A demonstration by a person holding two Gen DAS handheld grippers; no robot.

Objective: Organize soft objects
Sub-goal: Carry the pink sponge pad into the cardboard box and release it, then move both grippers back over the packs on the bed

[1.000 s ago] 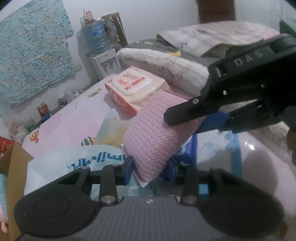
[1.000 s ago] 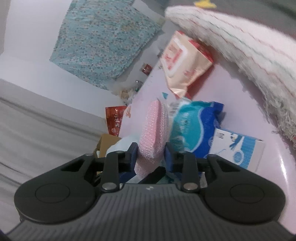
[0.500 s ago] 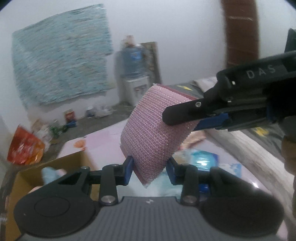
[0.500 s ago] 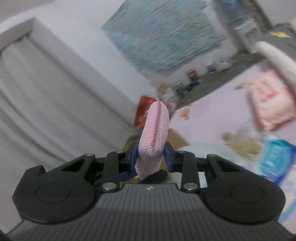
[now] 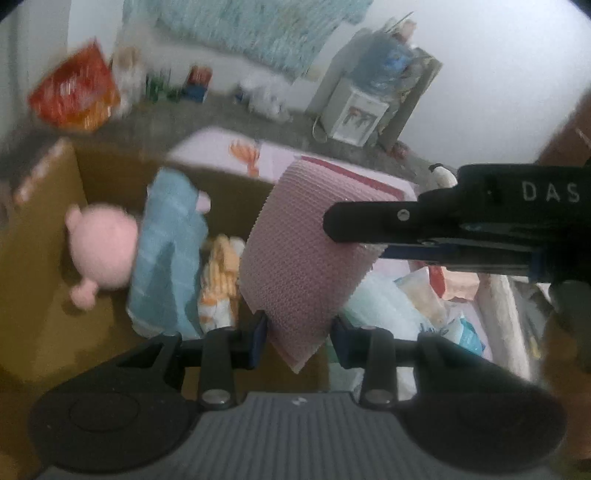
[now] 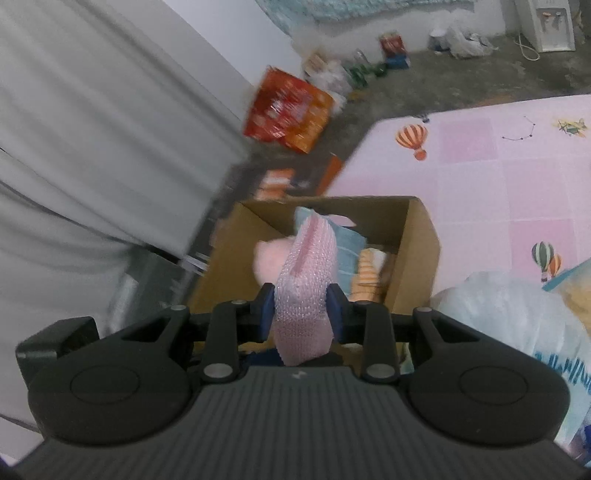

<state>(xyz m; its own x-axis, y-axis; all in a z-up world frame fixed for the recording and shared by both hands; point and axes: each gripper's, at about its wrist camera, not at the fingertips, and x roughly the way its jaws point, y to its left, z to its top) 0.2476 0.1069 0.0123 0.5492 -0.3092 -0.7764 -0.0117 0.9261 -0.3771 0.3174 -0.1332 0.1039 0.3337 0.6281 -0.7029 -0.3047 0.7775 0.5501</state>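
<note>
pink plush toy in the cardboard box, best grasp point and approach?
Probably the round pink plush toy's small limb at its lower end: it is narrower than the rounded body, so two fingers can close across it. Come from above through the open top of the brown cardboard box, on the side away from the folded light-blue cloth lying beside it.

Left wrist view: set just behind the left gripper (image 5: 297, 332), tilted downward, close over the open cardboard box (image 5: 44, 280); beyond, the far wall with a water dispenser (image 5: 352, 114). Right wrist view: set just behind the right gripper (image 6: 301, 308), also pitched down, from farther back, facing the same cardboard box (image 6: 417, 236) at the edge of the pink mat (image 6: 517, 177). Shared by both: the box, the pink sponge (image 5: 306, 254) (image 6: 306, 284), the red-orange bag (image 5: 74, 92) (image 6: 291, 109), the dispenser (image 6: 546, 22).
</note>
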